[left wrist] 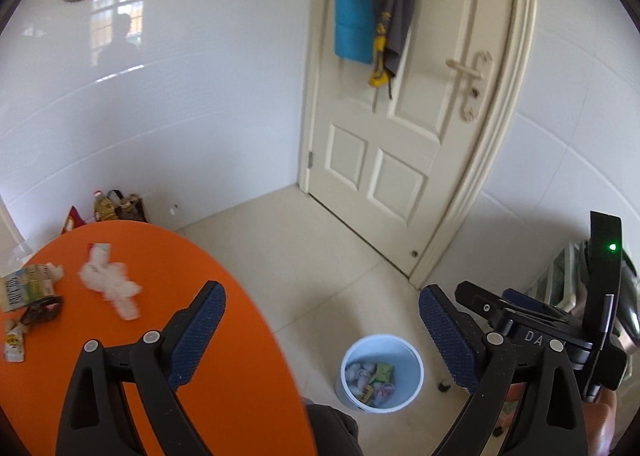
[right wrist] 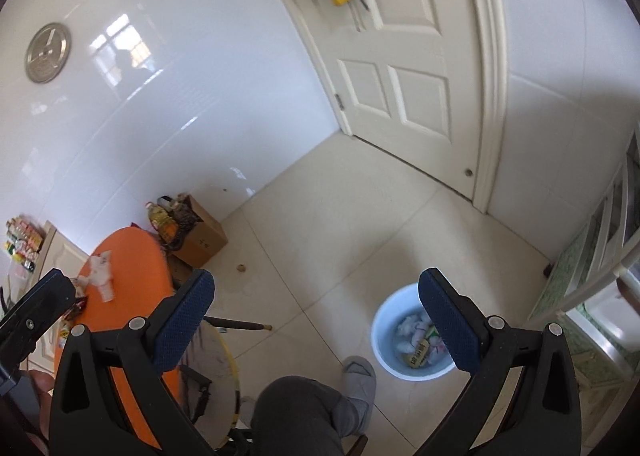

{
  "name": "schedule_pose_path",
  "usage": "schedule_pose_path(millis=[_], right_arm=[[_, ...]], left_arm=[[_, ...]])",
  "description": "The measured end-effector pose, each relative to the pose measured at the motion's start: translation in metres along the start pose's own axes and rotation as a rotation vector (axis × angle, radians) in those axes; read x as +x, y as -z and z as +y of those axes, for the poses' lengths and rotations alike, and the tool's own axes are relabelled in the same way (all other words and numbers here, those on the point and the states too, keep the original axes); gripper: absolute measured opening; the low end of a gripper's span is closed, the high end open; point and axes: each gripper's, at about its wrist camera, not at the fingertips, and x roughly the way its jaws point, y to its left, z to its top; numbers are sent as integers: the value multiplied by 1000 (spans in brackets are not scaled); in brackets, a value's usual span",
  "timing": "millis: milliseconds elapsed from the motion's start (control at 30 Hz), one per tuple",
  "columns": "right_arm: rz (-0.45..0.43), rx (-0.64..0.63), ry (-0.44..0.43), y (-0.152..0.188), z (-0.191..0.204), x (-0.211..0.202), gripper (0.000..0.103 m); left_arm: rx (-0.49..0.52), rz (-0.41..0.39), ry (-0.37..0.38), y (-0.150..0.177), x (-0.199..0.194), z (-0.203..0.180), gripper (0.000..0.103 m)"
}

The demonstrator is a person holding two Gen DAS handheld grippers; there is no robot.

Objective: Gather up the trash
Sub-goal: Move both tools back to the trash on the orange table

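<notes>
Both tools [left wrist: 322, 330] [right wrist: 316, 320] wide, empty, above bare floor [left wrist: 320, 256] beside bin [left wrist: 382, 372].

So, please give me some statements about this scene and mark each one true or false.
1. The bucket on the floor already holds trash. True.
2. The left gripper holds a tissue. False: its jaws are open with nothing between them.
3. Crumpled tissue lies on the orange table. True.
4. The door stands wide open. False: it is closed.
5. The right gripper is shut. False: it is open and holds nothing.
</notes>
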Motion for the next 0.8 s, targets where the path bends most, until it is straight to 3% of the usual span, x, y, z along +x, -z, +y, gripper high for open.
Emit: schedule_pose_path(millis=[400,567,800], right_arm=[[-89,-192,-185,4,138,-43,103],[-103,-293,-276,14,198,-56,103],[-115,-430,-351,35,266,-70,103]], left_arm=[[-115,-187,-161,61,-167,73,102],[-178,-239,-231,99,-220,87,102],[-270,-284,-316,140,-263,97,102]])
